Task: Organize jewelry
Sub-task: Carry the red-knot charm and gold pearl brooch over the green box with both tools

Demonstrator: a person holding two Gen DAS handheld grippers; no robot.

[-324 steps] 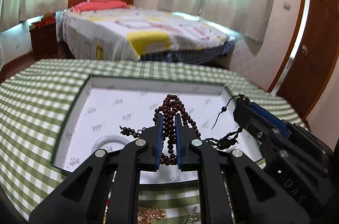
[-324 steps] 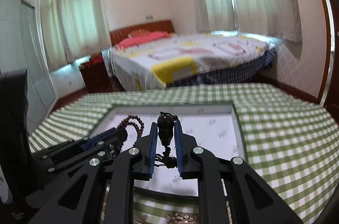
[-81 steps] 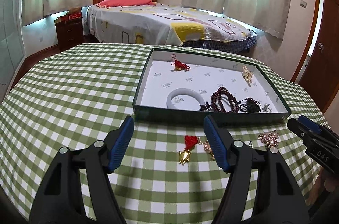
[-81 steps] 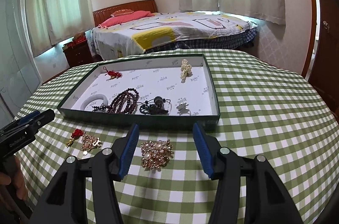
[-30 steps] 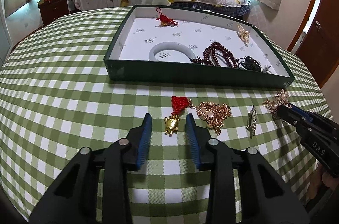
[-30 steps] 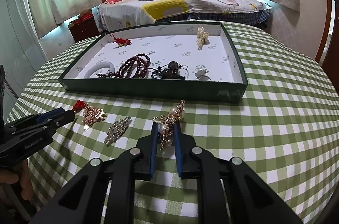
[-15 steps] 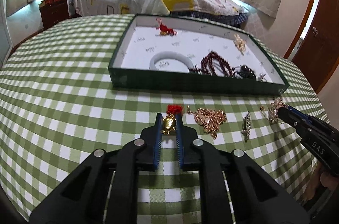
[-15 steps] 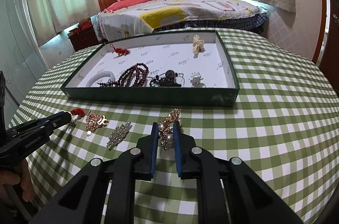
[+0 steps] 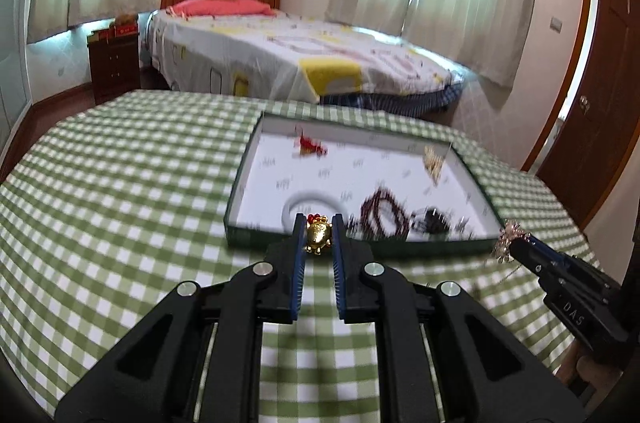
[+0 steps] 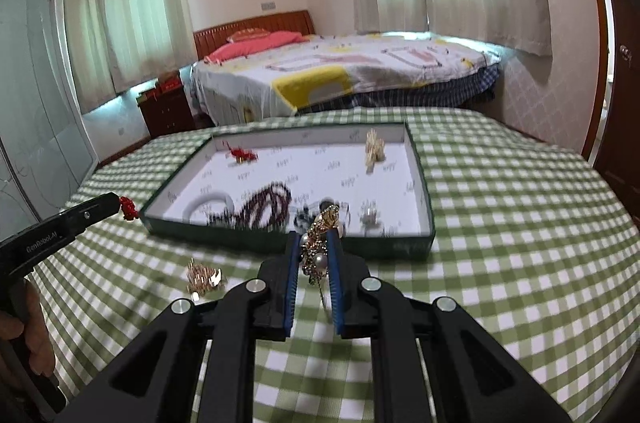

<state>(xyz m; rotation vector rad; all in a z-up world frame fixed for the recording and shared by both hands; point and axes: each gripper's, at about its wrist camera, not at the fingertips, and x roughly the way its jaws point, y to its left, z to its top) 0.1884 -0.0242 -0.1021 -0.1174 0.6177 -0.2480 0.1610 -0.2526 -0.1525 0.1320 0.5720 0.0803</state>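
Note:
My left gripper (image 9: pixel 318 235) is shut on a gold turtle charm (image 9: pixel 318 237) with a red knot, held above the checked cloth just before the green tray (image 9: pixel 236 191). My right gripper (image 10: pixel 316 243) is shut on a gold and pearl brooch (image 10: pixel 318 247), lifted in front of the tray (image 10: pixel 426 207). In the tray lie a white bangle (image 10: pixel 208 203), dark red beads (image 10: pixel 266 207), a black cord piece (image 10: pixel 308 213), a red knot (image 10: pixel 242 154), a gold ornament (image 10: pixel 374 146) and a small silver piece (image 10: pixel 368 215).
A gold coin ornament (image 10: pixel 204 277) lies on the green checked tablecloth (image 10: pixel 520 223) left of my right gripper. The round table edge curves away on all sides. A bed, a nightstand and a brown door stand beyond the table.
Both grippers have lifted off the cloth with their pieces and moved toward the tray's front wall. The views have tilted upward.

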